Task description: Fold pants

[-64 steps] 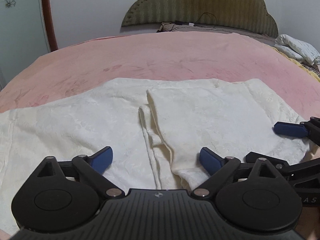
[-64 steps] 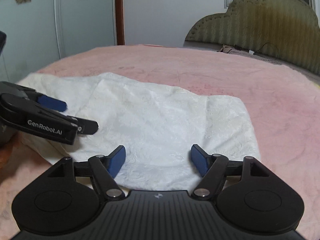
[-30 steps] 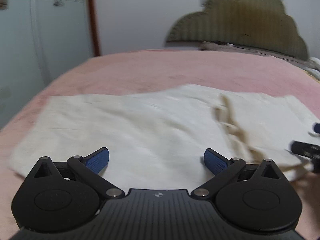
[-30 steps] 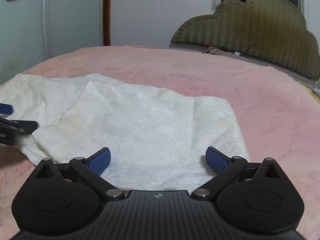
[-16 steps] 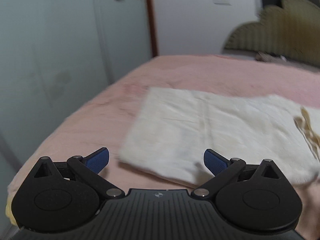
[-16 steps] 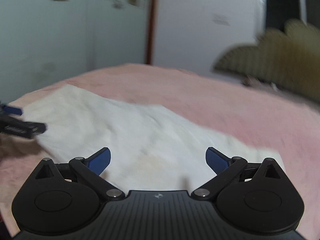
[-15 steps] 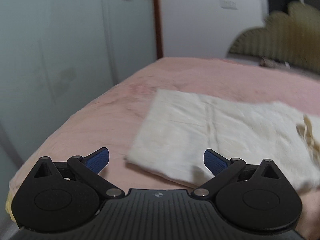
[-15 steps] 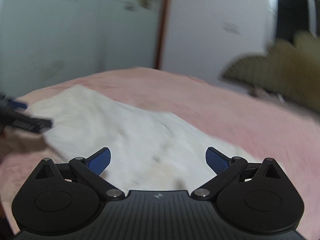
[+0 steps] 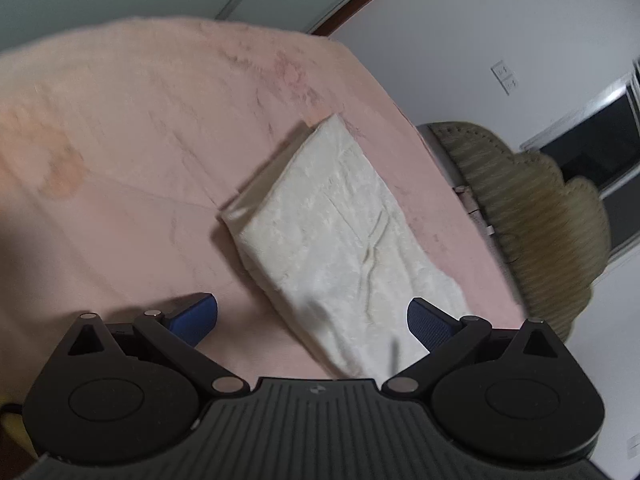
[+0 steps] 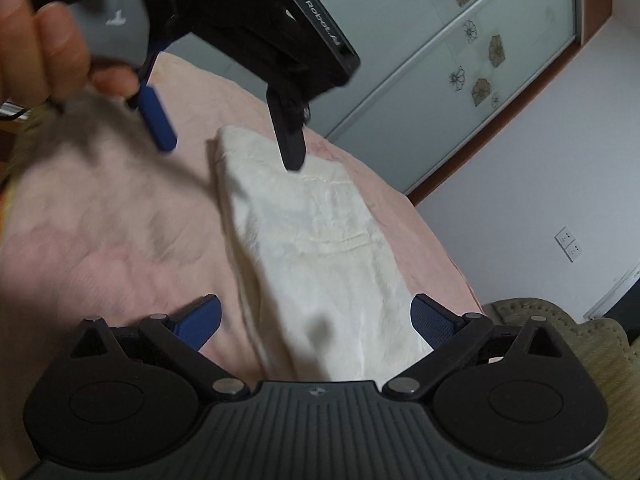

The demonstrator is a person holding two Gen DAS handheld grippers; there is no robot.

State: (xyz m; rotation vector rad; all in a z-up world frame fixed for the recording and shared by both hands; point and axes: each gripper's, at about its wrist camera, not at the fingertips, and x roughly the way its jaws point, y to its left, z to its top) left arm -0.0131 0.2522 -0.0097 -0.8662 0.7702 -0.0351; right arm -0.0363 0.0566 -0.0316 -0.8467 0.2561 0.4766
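Two grippers, both spread wide, gripping nothing: left gripper [image 9: 312, 318] and right gripper [image 10: 316, 318] at bottom of frame. Pants [image 9: 340, 240], cream, folded into long strip, centre frame on pink blanket [image 9: 120, 140]. Headboard [image 9: 540, 216] far right.

Left gripper [image 9: 312, 320] held tilted, jaws spread wide, nothing between the blue pads [image 9: 196, 317]. Seen again from the right wrist, left gripper [image 10: 228, 136] raised, fingers pointing down, gripped by a bare hand [image 10: 44, 44]. Right gripper [image 10: 316, 320] likewise wide apart, empty, angled downward.
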